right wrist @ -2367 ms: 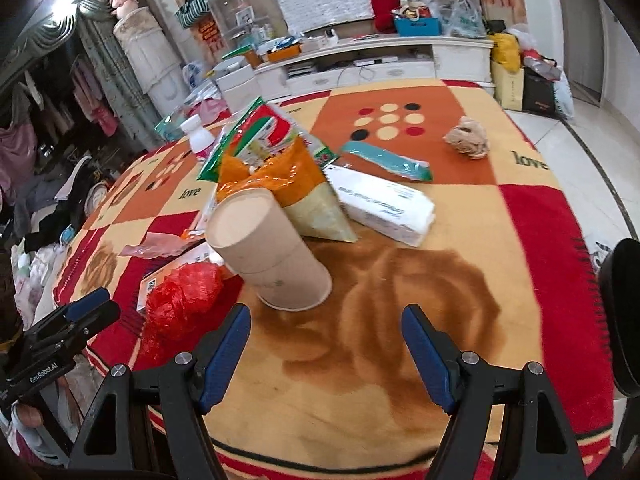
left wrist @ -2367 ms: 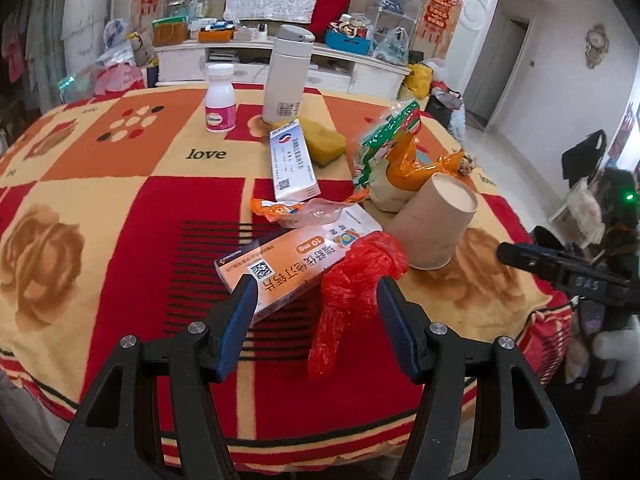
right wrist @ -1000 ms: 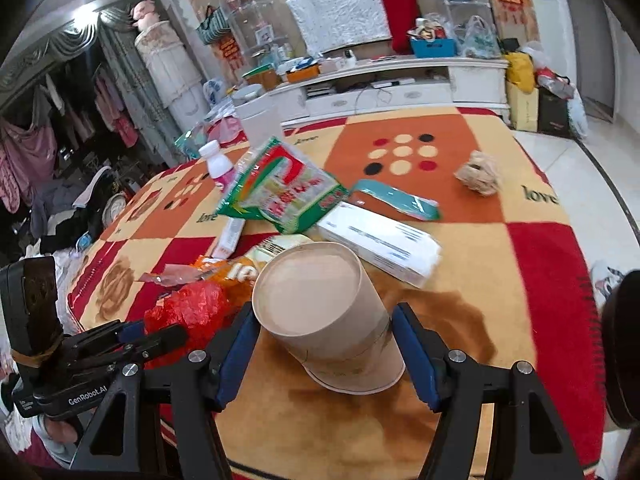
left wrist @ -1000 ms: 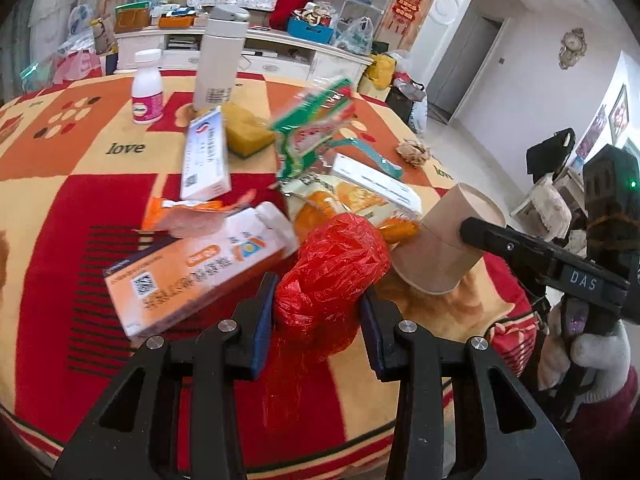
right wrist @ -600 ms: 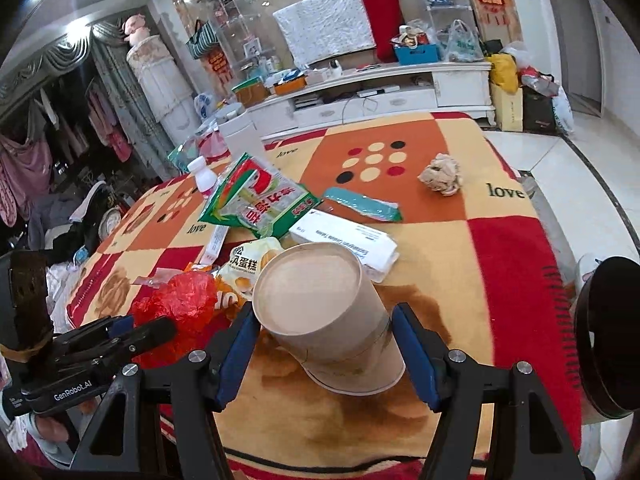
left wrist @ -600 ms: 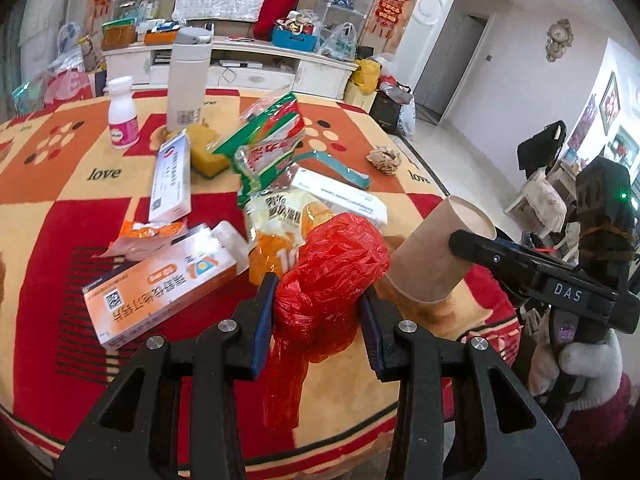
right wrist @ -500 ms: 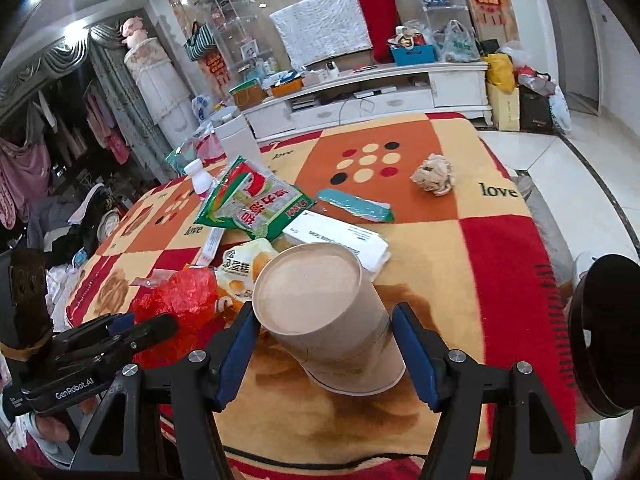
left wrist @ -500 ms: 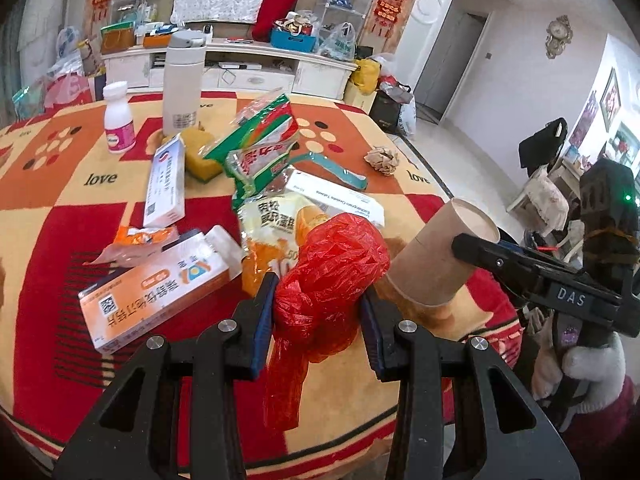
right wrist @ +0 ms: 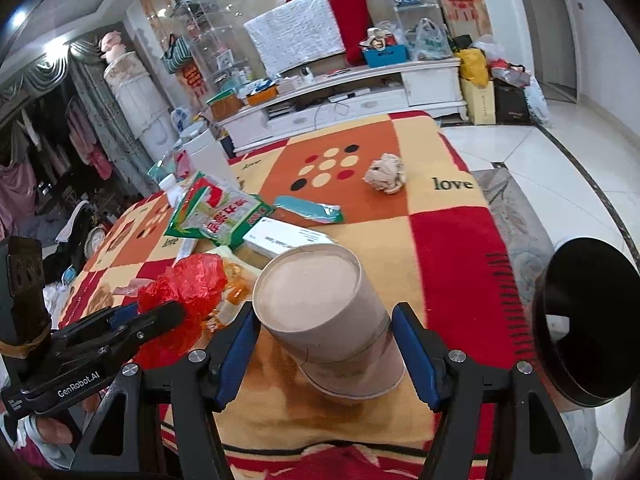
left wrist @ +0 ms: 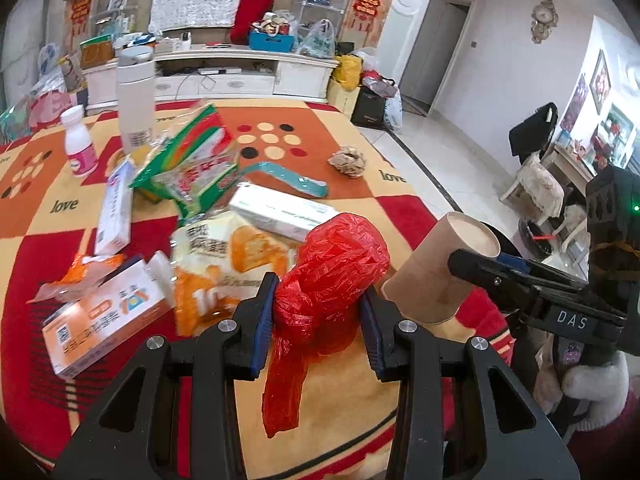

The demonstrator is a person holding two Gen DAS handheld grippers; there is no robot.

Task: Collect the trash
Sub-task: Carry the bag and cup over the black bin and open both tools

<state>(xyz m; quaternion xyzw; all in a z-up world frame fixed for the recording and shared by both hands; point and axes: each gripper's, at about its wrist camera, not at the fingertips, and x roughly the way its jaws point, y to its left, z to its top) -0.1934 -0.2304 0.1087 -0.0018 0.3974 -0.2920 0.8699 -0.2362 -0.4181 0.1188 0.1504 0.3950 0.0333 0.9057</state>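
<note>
My left gripper (left wrist: 318, 322) is shut on a crumpled red plastic bag (left wrist: 332, 276), held above the table with its tail hanging down. In the right wrist view that same bag (right wrist: 188, 284) shows at the left gripper's tip. My right gripper (right wrist: 324, 352) is shut on a brown paper cup (right wrist: 324, 308), tilted with its flat bottom toward the camera. Seen from the left wrist, the cup (left wrist: 444, 272) is lifted beside the bag, at the table's right edge.
On the patterned tablecloth (left wrist: 360, 200) lie a crumpled paper ball (left wrist: 347, 162), a white box (left wrist: 282, 216), a green snack bag (left wrist: 192, 164), an orange box (left wrist: 100, 320), a white thermos (left wrist: 135, 100) and a small bottle (left wrist: 80, 146). A black bin (right wrist: 580, 320) stands on the floor right of the table.
Both grippers have drifted right along the table with the red bag and the cup still gripped. More floor and the black bin have come into view on the right.
</note>
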